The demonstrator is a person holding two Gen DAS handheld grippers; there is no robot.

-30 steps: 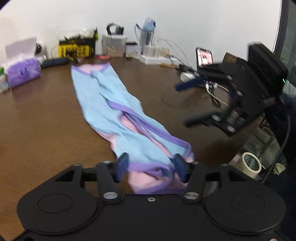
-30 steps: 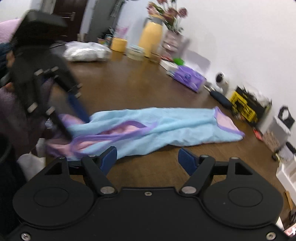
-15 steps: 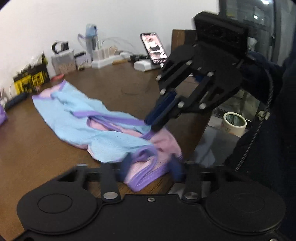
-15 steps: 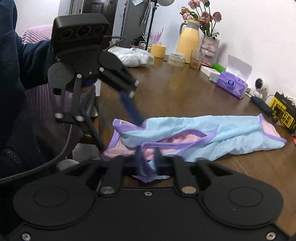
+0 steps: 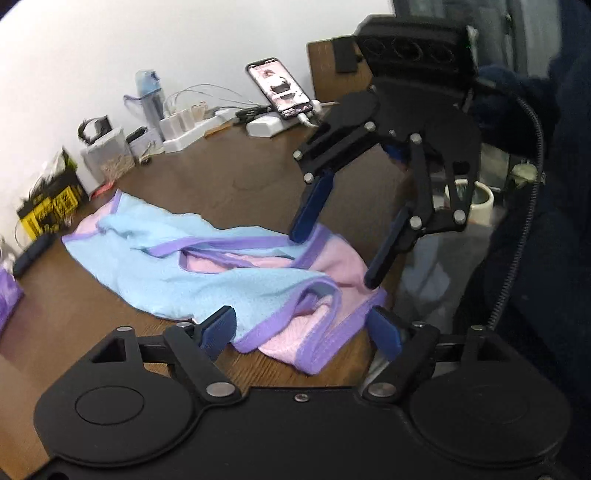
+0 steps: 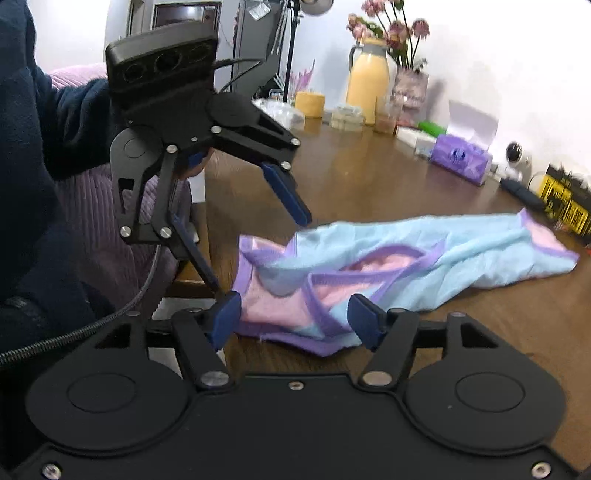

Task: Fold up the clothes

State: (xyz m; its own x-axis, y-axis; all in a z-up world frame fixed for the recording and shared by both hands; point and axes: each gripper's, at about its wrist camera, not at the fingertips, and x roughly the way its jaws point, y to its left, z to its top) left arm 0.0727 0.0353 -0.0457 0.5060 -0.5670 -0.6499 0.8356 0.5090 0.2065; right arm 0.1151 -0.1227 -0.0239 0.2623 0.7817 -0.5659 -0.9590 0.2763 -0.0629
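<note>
A light blue garment (image 5: 207, 273) with purple trim and pink lining lies crumpled along the brown table (image 5: 229, 184); it also shows in the right wrist view (image 6: 424, 251). My left gripper (image 5: 306, 330) is open, its jaws either side of the garment's near purple-edged end. My right gripper (image 6: 295, 319) is open over the same end by the table's edge. In the left wrist view the right gripper (image 5: 336, 254) is seen from the front, fingers spread above the pink corner. In the right wrist view the left gripper (image 6: 262, 254) is likewise spread.
Along the wall stand a phone on a stand (image 5: 279, 88), a power strip with cables (image 5: 192, 129), a water bottle (image 5: 149, 96) and a yellow box (image 5: 51, 199). A purple tissue box (image 6: 461, 162), yellow jug (image 6: 367, 88) and flowers (image 6: 395, 33) stand at the far end.
Both grippers were shut on the garment's end half a second ago and have opened and let it go. The garment's end has been pulled toward the table's edge and bunched up.
</note>
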